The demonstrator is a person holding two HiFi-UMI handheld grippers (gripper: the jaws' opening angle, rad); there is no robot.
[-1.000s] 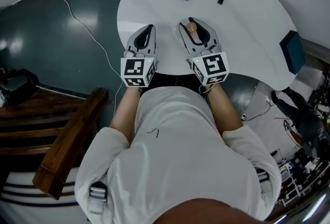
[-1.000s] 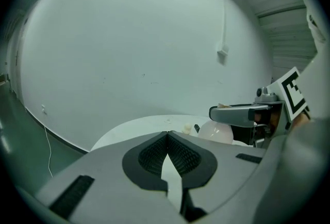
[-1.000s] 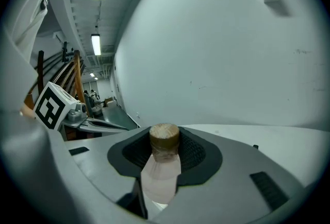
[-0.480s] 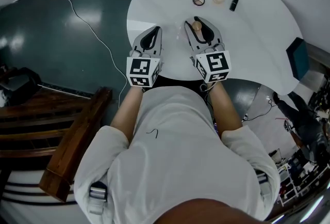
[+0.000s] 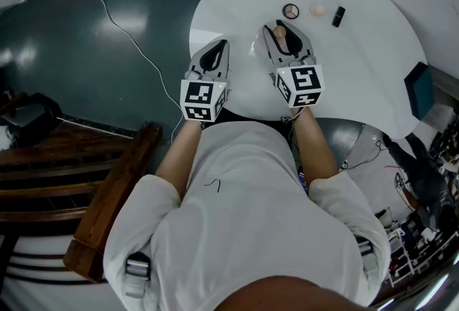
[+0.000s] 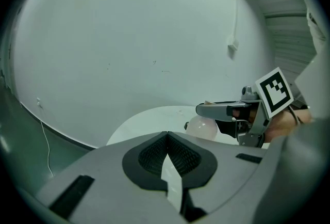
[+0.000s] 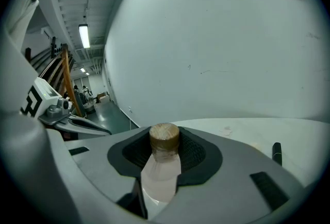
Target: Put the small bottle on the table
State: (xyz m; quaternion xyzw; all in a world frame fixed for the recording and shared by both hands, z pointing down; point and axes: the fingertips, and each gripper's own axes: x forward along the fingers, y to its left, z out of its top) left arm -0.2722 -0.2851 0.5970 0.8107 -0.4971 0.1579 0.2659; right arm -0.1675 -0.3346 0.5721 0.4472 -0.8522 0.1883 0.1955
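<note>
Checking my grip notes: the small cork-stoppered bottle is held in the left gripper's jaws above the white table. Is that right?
Not quite: the small bottle sits in the jaws of the right gripper, as the right gripper view shows. The left gripper is shut and empty. The bottle is indeed above the white table.

Your left forearm (image 5: 174, 159) and right forearm (image 5: 315, 152) reach forward, bare and side by side. Your left gripper (image 5: 219, 46) sits nearer you, its jaws seemingly closed together, empty. Your right gripper (image 5: 282, 29) is slightly farther out, its jaws clamped on the small bottle (image 7: 164, 166)
</note>
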